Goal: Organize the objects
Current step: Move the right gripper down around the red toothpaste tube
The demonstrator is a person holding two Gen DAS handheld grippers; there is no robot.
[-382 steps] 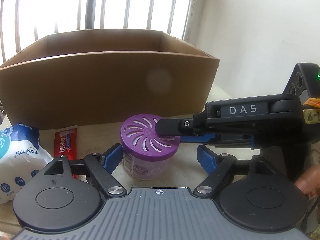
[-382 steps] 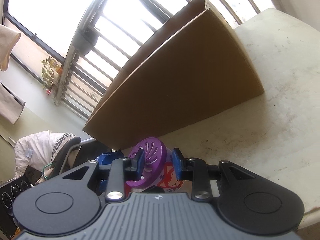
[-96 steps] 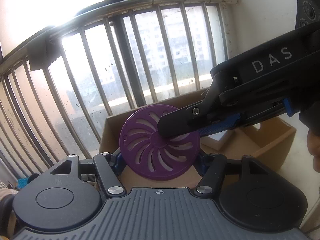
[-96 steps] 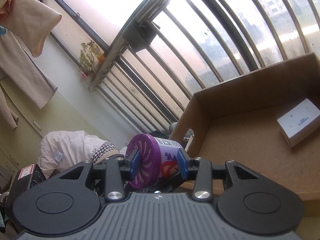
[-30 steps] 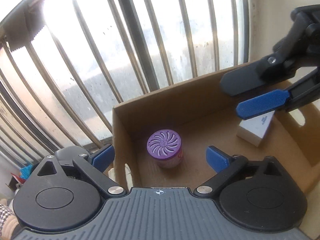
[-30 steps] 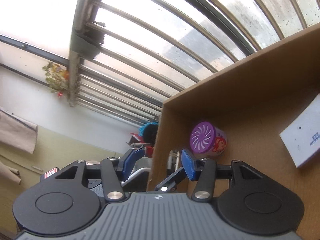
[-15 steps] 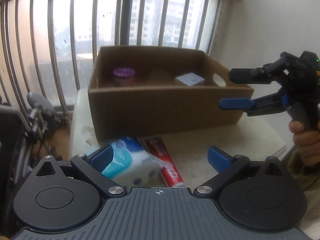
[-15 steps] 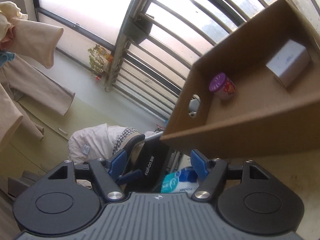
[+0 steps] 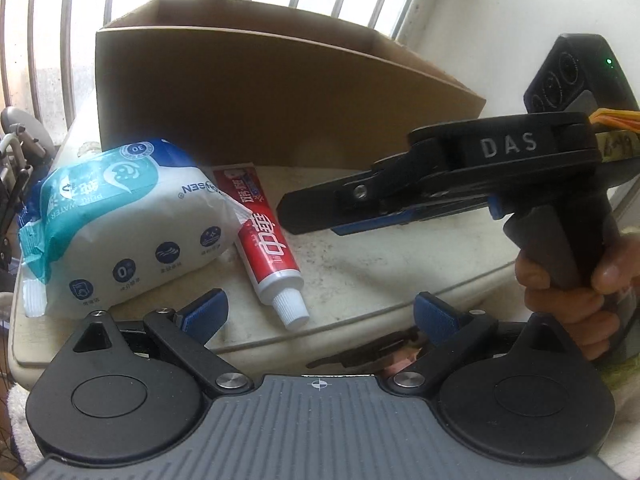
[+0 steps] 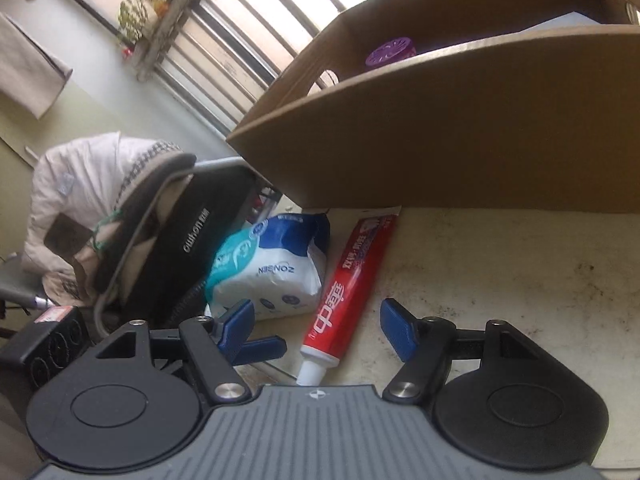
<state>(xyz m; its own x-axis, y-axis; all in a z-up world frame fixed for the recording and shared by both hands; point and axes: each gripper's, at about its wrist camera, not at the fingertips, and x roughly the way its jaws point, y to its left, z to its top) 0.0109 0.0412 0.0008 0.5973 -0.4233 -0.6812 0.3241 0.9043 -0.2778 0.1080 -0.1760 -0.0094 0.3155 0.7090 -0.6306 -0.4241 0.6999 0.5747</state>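
Purple round air-freshener tub [image 10: 390, 53] sits boxed, seemingly beside a white carton; red toothpaste tube [image 9: 269, 240] and wipes pack [image 9: 120, 224] await your wide, empty grippers [image 9: 320, 312].

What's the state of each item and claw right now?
cardboard box: open-topped, upright on the table
purple air freshener: inside the box
toothpaste tube: capped, lying flat outside the box
wipes pack: lying beside the tube
left claw: open, empty
right claw: open, empty

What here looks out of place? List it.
Two things lie loose on the table, outside the cardboard box: the wipes pack, propped askew, and the red toothpaste tube beside it. Nothing looks spilled or damaged.
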